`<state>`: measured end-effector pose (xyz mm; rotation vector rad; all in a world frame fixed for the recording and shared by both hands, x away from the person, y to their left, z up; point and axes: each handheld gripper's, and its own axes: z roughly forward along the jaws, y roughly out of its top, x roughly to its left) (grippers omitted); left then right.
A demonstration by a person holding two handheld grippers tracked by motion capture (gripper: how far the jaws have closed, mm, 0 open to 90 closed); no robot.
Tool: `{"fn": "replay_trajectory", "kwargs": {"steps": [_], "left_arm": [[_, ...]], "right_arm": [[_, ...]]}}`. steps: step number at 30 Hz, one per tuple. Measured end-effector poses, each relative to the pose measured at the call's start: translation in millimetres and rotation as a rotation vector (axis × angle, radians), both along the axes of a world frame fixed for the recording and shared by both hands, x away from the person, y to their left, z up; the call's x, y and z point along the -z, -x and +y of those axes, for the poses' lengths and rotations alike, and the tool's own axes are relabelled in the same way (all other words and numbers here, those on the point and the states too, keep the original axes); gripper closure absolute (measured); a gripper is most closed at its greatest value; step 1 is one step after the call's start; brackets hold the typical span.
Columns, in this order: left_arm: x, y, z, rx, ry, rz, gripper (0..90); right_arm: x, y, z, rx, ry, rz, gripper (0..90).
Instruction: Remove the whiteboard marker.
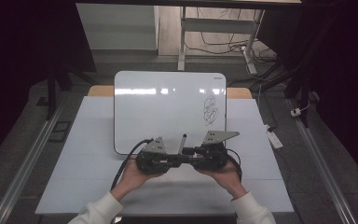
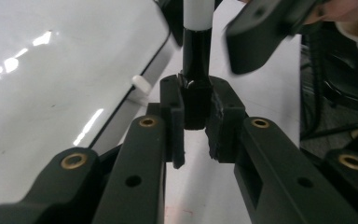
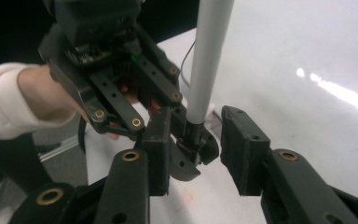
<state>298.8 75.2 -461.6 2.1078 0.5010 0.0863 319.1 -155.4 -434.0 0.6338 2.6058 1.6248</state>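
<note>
A marker [image 1: 184, 141] with a white barrel [image 3: 209, 56] and a black cap [image 2: 196, 51] stands up between my two grippers at the whiteboard's near edge. My left gripper [image 2: 196, 95] is shut on the black cap end. It faces my right gripper [image 3: 198, 149], which is open, its jaws on either side of the marker's lower end without touching it. In the high view the left gripper [image 1: 178, 157] and right gripper [image 1: 192, 152] meet nose to nose. The whiteboard [image 1: 168, 105] lies flat and carries a black scribble [image 1: 210, 110] at its right.
The whiteboard rests on a pale table sheet [image 1: 88, 140]. A small white nub [image 2: 141, 84] sits at the board's edge. Beyond the table are desk legs and cables [image 1: 223, 44]; a white power strip [image 1: 275, 138] lies off the right edge.
</note>
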Motion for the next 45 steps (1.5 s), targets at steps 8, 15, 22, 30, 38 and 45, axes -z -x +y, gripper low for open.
{"fn": "replay_trajectory", "kwargs": {"steps": [8,15,22,30,38,45], "left_arm": [[-1.0,0.0,-1.1,0.099,-0.012,0.014,76.7],[0.6,-2.8,0.6,0.132,0.005,0.04,75.8],[1.4,-5.9,6.1,0.105,0.045,0.056,66.5],[4.9,-6.1,4.2,0.09,0.049,0.049,73.0],[0.6,-5.0,15.2,0.002,0.061,0.026,53.3],[1.4,18.0,54.7,-0.156,0.033,-0.011,36.9]], "right_arm": [[0.3,1.5,2.6,-0.094,0.021,0.029,75.9],[0.2,3.3,3.0,-0.1,0.007,0.009,80.6],[-1.7,2.8,-2.4,-0.041,-0.027,-0.016,80.7],[1.0,3.4,-2.7,-0.018,-0.045,-0.021,80.7],[-3.1,2.3,-13.2,0.058,-0.076,-0.055,80.8],[-6.8,-2.1,-33.0,0.179,-0.107,-0.123,81.0]]}}
